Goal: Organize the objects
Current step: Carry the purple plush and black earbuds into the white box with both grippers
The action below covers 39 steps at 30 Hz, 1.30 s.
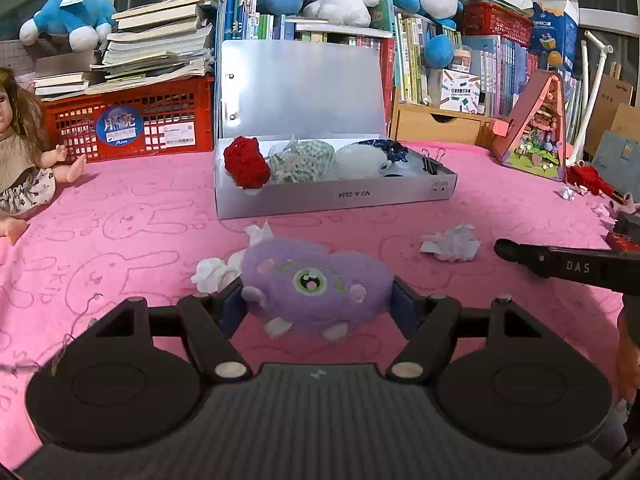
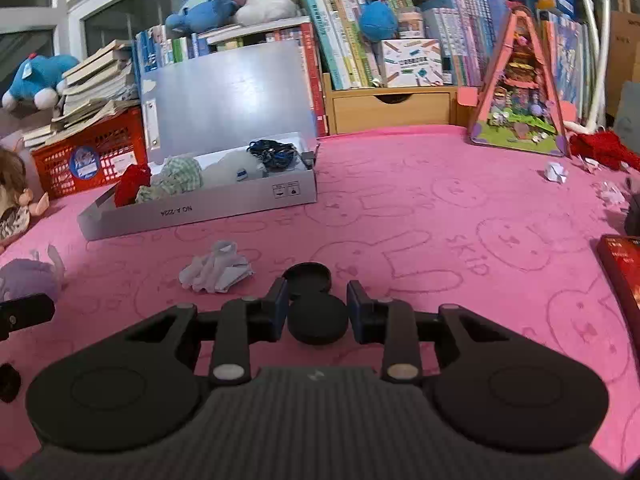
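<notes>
Item 1: purple plush toy (image 1: 316, 286), one, seated between the blue pads (image 1: 231, 312) of the left gripper (image 1: 318, 312); both pads press into its sides, so the jaws grip it. Its long axis runs across the jaws, from pad to pad; its single green eye faces back toward the camera.

Item 2: black round object (image 2: 318, 320), one, clamped between the pads of the right gripper (image 2: 318, 312), jaws closed on it. A second black disc (image 2: 308, 278) lies just ahead of the fingertips, touching or nearly touching the held piece; the view does not settle which.

Item 3: crumpled white paper, at least four pieces: one wad (image 1: 214, 274) just ahead-left of the left jaws beside the plush, one (image 1: 452, 242) ahead-right of them, one (image 2: 216, 268) ahead-left of the right jaws, one small (image 2: 556, 171) far ahead-right.

Item 4: grey box (image 1: 332, 198), one, lid raised, well ahead of both jaws on the pink cloth (image 2: 440, 220). Inside: red yarn piece (image 1: 246, 162), green-white knit (image 1: 304, 160), white bundle (image 1: 364, 160), dark blue tangle (image 2: 274, 152).

Surroundings: doll (image 1: 24, 160) far left, red crate (image 1: 132, 122) behind, pink toy house (image 2: 520, 92) ahead-right.
</notes>
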Each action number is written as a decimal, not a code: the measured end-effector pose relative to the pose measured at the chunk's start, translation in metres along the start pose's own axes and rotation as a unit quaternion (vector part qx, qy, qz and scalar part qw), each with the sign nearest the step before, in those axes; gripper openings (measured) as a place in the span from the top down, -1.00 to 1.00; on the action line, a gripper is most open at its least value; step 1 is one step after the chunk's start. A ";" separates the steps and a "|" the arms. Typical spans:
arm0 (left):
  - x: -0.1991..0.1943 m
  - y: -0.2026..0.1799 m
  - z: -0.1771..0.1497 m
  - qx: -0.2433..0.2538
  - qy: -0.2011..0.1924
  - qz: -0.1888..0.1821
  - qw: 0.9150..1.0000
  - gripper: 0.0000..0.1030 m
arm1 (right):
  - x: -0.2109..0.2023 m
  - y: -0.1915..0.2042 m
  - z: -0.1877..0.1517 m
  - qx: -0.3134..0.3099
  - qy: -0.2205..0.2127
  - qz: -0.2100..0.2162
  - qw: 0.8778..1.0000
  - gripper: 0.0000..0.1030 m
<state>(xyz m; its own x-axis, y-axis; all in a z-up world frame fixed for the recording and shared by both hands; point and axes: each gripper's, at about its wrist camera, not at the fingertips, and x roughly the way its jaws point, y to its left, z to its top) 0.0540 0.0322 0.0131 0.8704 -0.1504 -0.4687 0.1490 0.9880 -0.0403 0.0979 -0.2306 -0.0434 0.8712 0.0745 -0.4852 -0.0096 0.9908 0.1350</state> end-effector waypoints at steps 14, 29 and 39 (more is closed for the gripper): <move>0.004 0.000 0.022 -0.001 -0.015 -0.012 1.000 -0.48 | -0.006 0.002 0.025 0.018 -0.014 0.003 1.000 0.30; 0.025 0.000 0.048 -0.002 -0.018 -0.013 1.000 -0.48 | 0.010 -0.005 0.039 0.018 0.005 0.042 0.999 0.30; 0.040 0.000 0.067 0.001 -0.023 -0.015 1.000 -0.48 | 0.018 0.001 0.054 -0.013 0.011 0.062 0.998 0.30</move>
<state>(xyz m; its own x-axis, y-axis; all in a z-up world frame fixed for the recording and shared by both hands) 0.1198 0.0240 0.0532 0.8867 -0.1812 -0.4255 0.1758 0.9830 -0.0523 0.1399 -0.2348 -0.0055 0.8519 0.1981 -0.4849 -0.1286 0.9765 0.1729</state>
